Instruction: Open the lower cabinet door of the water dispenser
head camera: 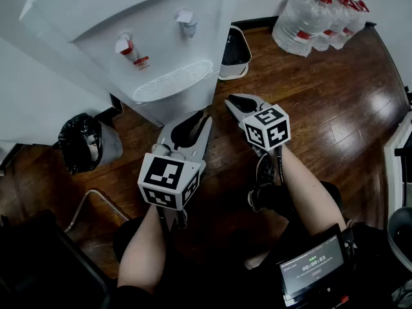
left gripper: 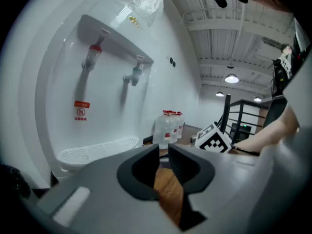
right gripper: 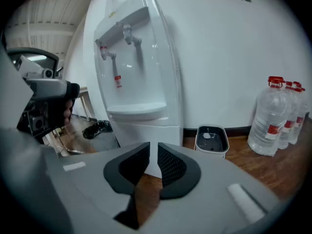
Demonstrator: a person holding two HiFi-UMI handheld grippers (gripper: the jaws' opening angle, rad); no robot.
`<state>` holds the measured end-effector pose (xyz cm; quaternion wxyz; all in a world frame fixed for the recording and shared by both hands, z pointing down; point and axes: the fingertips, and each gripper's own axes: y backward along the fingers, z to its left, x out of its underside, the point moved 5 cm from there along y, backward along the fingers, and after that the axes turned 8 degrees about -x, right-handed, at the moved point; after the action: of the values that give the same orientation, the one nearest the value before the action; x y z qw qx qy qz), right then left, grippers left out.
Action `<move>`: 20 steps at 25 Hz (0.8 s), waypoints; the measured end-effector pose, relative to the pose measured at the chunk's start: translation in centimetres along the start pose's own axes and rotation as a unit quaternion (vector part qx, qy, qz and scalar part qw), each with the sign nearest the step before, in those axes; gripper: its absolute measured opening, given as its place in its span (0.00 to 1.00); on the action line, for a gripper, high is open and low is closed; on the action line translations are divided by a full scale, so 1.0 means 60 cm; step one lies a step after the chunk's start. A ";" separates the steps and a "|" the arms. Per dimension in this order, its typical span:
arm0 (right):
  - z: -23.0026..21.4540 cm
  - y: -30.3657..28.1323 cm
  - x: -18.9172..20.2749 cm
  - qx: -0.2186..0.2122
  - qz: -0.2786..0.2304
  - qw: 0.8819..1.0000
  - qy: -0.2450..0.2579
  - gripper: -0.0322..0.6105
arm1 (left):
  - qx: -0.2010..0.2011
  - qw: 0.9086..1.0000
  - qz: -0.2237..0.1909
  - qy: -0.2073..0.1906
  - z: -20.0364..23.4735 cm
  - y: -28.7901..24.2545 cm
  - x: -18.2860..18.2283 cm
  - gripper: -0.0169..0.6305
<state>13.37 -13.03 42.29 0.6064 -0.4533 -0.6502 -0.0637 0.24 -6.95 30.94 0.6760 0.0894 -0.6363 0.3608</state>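
Upper left of the head view: white water dispenser (head camera: 148, 37), lower cabinet door (right gripper: 148, 143) closed beneath the drip tray (head camera: 174, 80). Centre of frame, near its base: left gripper (head camera: 192, 120), jaws pressed together, empty. Just right of it: right gripper (head camera: 237, 102), jaws a sliver from touching, pinching nothing. Upper right: water bottles (head camera: 315, 18); small bin (head camera: 235, 49) beside the dispenser.

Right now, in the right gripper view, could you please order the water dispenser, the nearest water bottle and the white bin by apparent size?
1. water dispenser
2. nearest water bottle
3. white bin
The dispenser also stands nearest the camera, so this ranks apparent size only.
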 end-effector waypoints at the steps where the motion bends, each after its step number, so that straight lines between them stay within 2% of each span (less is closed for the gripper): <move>1: -0.012 -0.008 0.006 0.002 0.013 1.000 0.010 0.14 | -0.002 1.000 0.004 0.006 0.004 -0.005 0.002 0.15; 6: -0.063 -0.059 0.026 -0.015 0.078 0.995 0.062 0.25 | -0.002 1.000 0.015 0.017 0.022 -0.029 0.006 0.15; 11: -0.093 -0.115 0.057 -0.063 0.149 0.978 0.129 0.38 | 0.004 0.999 0.053 -0.001 0.050 -0.055 0.027 0.15; 15: -0.132 -0.170 0.066 -0.097 0.184 0.967 0.148 0.47 | 0.037 0.996 0.075 -0.004 0.058 -0.072 0.017 0.17; 20: -0.150 -0.243 0.083 -0.147 0.228 0.943 0.193 0.58 | 0.078 0.993 0.085 0.003 0.052 -0.063 0.003 0.17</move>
<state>10.99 -24.64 55.63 0.6451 -0.6522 -0.3839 -0.1049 0.02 -11.44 32.95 0.6360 0.0865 -0.6091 0.4659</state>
